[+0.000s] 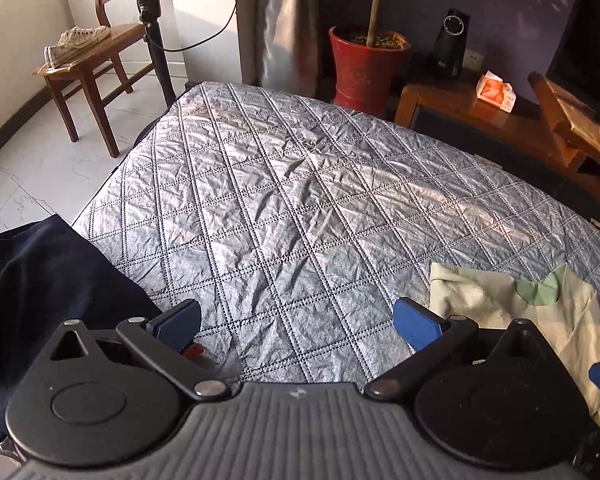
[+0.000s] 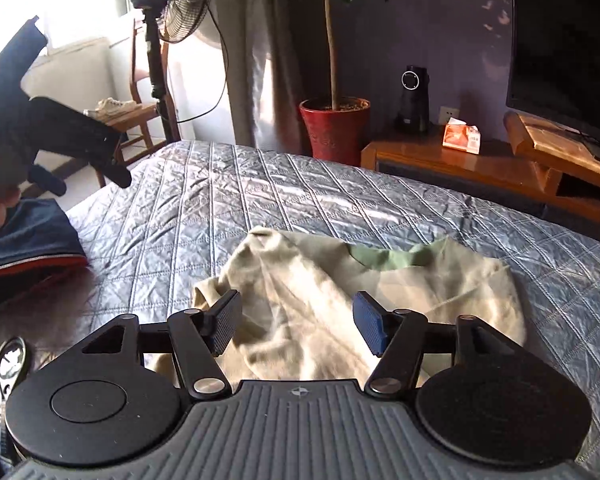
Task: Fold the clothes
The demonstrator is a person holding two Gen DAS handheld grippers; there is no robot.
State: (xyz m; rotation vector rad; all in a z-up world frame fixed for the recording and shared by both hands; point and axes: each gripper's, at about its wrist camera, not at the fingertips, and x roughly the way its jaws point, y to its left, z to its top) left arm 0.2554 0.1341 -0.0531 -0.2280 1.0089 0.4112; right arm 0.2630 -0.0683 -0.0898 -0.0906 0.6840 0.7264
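Note:
A cream top with a green collar (image 2: 420, 292) lies crumpled on the grey quilted bed (image 2: 260, 200). My right gripper (image 2: 298, 326) hovers over the top's near left part. It is open, with cloth below the gap and neither pad pressing on it. My left gripper (image 1: 298, 320) stands wide open over the bare quilt (image 1: 280, 200), with nothing between its fingers. The cream top (image 1: 540, 312) lies just to the right of it. A dark navy garment (image 1: 40, 300) lies at its left on the bed's edge. The same navy garment (image 2: 32, 240) shows a red lining in the right wrist view.
A wooden chair with pale sneakers (image 1: 80, 52) stands on the tiled floor beyond the bed's far left corner. A red plant pot (image 1: 360, 68), a wooden cabinet (image 1: 480, 108) with a tissue box (image 1: 494, 90) and a television (image 2: 564, 48) line the far side. A standing fan (image 2: 184, 0) is by the window.

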